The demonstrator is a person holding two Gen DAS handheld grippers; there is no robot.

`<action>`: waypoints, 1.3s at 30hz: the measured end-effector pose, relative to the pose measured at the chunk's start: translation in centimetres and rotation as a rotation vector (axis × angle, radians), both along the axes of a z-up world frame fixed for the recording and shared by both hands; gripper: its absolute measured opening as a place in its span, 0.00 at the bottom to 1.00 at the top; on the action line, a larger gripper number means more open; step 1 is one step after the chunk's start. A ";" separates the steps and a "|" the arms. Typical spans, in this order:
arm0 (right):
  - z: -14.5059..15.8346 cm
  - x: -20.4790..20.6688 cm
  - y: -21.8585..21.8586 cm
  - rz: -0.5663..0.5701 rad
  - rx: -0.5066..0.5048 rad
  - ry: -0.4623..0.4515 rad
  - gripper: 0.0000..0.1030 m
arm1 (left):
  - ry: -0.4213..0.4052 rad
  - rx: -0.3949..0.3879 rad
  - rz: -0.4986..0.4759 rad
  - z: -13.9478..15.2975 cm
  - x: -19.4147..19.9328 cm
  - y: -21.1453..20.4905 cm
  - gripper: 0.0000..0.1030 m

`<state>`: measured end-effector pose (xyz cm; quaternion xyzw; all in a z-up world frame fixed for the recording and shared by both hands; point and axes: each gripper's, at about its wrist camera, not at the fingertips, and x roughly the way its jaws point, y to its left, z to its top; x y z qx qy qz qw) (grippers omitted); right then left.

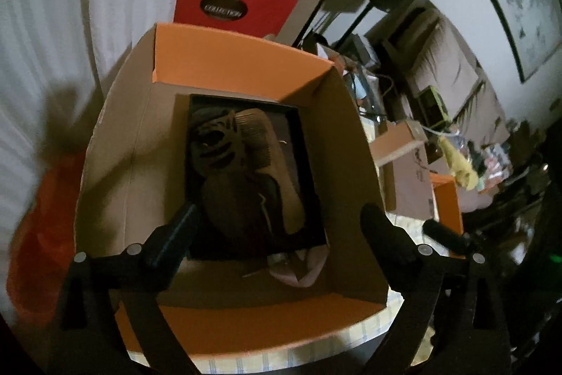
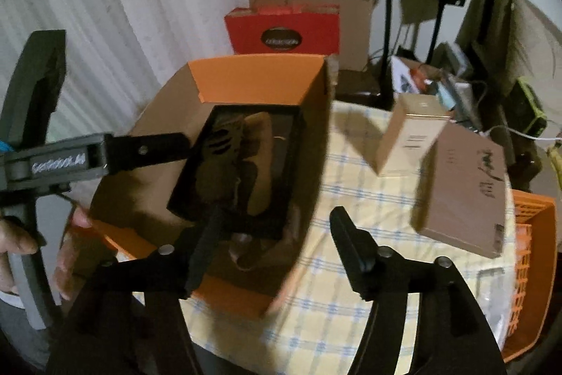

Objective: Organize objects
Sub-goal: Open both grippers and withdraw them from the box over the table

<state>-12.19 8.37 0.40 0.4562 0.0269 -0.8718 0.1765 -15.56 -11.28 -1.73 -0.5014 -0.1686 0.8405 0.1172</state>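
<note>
An open orange cardboard box (image 1: 351,143) (image 2: 316,115) stands on the round table. Inside it lies a black tray (image 1: 309,171) (image 2: 295,150) with a dark carved comb (image 1: 214,143) (image 2: 221,136) and a tan wooden comb (image 1: 270,150) (image 2: 261,178). My left gripper (image 1: 281,217) is open above the box, fingers spread over the tray; it also shows in the right wrist view (image 2: 165,146) at the box's left rim. My right gripper (image 2: 277,217) is open and empty at the box's near right side.
A checked tablecloth (image 2: 351,234) covers the table. Two tan boxes (image 2: 411,132) (image 2: 463,185) stand on the right, and an orange basket (image 2: 530,252) at the right edge. Red bags (image 2: 284,30) and cardboard boxes sit behind. Crumpled paper (image 1: 302,266) lies in the box's near end.
</note>
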 end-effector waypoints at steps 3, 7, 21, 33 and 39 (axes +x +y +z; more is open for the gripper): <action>0.3 0.9 1.0 -0.017 0.003 0.018 0.70 | 0.025 -0.031 -0.016 0.8 1.2 1.2 0.94; 0.7 2.0 2.4 -0.054 0.025 0.055 0.79 | 0.093 -0.095 -0.015 2.0 3.1 2.6 0.99; 1.1 5.2 9.8 -0.156 -0.008 0.087 0.86 | 0.189 -0.199 -0.109 3.0 8.4 8.7 1.00; 0.3 8.1 20.5 -0.336 -0.003 0.088 0.86 | 0.180 -0.077 -0.240 2.4 10.1 14.8 1.00; -1.6 8.6 23.9 -0.406 0.030 0.064 0.86 | 0.151 -0.059 -0.289 0.7 10.6 18.2 1.00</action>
